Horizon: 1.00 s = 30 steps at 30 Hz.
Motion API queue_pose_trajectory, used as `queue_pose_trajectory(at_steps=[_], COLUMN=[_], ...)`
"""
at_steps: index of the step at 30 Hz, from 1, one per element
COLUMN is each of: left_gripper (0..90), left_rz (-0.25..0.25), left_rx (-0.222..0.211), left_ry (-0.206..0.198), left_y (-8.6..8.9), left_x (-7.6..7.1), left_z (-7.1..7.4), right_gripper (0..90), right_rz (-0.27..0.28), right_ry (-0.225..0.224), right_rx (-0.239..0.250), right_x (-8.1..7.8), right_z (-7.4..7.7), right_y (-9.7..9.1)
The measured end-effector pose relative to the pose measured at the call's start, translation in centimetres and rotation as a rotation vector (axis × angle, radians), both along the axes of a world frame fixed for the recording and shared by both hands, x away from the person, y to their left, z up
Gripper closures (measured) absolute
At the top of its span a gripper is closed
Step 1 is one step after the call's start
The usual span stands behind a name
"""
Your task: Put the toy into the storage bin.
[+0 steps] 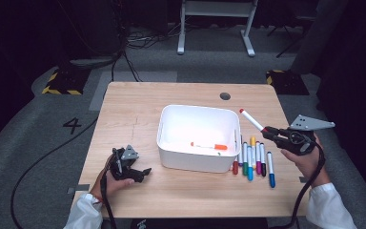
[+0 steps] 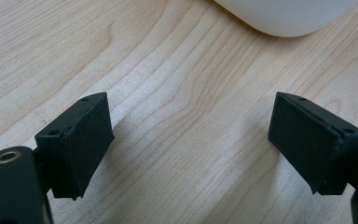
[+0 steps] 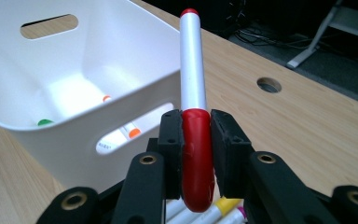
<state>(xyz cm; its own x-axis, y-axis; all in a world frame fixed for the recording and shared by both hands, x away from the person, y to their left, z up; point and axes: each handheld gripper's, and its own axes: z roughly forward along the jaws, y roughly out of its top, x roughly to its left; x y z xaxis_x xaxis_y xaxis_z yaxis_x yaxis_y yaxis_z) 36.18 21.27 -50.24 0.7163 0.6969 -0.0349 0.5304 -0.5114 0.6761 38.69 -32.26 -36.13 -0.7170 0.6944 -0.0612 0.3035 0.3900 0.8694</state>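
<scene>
Gripping a red-capped marker (image 3: 193, 116) by its cap, the right gripper (image 1: 269, 133) holds it mid-right of frame, just beside the white bin's (image 1: 171, 157) right rim and above the marker row (image 1: 253, 160), while the left gripper (image 1: 145, 171) sits lower left on the table (image 1: 133, 109), jaws wide with nothing between them.

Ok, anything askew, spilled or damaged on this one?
Nothing stands out. The right gripper holds a red-capped marker by its cap beside the white bin, which has markers lying in it. The other markers lie in a tidy row on the table. The left gripper rests open.
</scene>
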Motion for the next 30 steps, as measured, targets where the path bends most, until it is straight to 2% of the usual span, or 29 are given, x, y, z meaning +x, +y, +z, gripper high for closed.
queue_pose_trajectory(at_steps=[4, 6, 10, 17, 24, 30], left_gripper=[13.8, 13.7, 13.8, 13.8, 13.8, 13.8], left_rz=[0.000, 0.000, 0.000, 0.000, 0.000, -0.001], left_rx=[0.000, 0.000, 0.000, 0.000, -0.001, -0.001], left_ry=[0.000, 0.000, 0.000, 0.000, 0.000, 0.000], left_y=[0.0, 0.0, 0.0, 0.0, 0.0, 0.0], left_x=[0.0, 0.0, 0.0, 0.0, 0.0, 0.0], left_z=[0.0, 0.0, 0.0, 0.0, 0.0, 0.0], right_gripper=[75.1, 75.2, 75.2, 75.1, 75.1, 75.1], right_rz=[0.035, 0.054, 0.088, 0.154, 0.222, 0.291], right_ry=[-0.016, -0.020, -0.026, -0.012, 0.004, 0.035], right_rx=[-0.014, 0.010, 0.005, -0.056, -0.095, -0.177], right_x=[0.7, 1.1, 1.6, 2.8, 3.7, 4.8], right_z=[0.7, 1.2, 2.0, 2.2, 2.1, 1.2], right_y=[1.5, 2.1, 3.6, 7.1, 10.5, 13.4])
